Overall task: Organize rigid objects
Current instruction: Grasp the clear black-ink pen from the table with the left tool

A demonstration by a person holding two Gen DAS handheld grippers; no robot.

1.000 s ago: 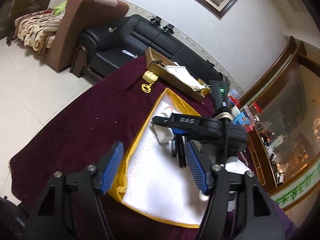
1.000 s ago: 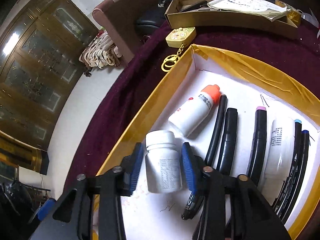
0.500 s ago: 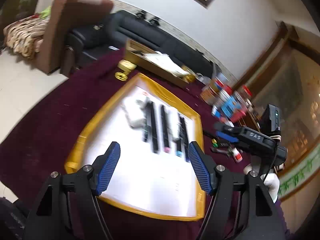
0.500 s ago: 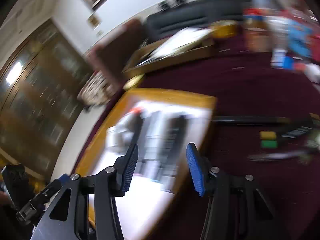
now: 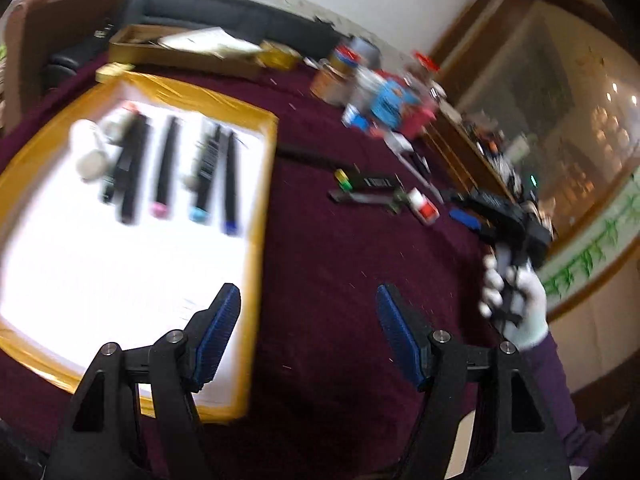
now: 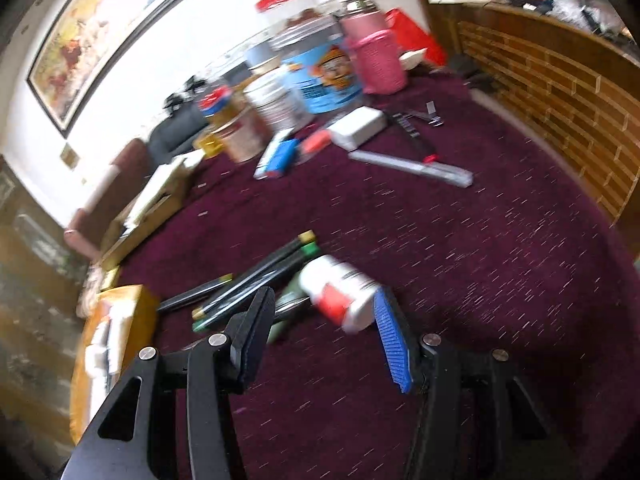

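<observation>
Maroon tablecloth (image 6: 460, 248) bearing a gold-rimmed tray (image 5: 262, 184) holding two white bottles and a row of markers (image 5: 164, 172). Loose markers (image 6: 256, 276) and a red-and-white bottle (image 6: 340, 294) lie outside the tray. Left gripper (image 5: 308, 330): jaws spread, empty. Right gripper (image 6: 324, 336): jaws apart after just opening, nothing between them.

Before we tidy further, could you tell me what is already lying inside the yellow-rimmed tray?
Inside the tray lie two white bottles and a row of dark pens. Blur hides finer detail.
</observation>
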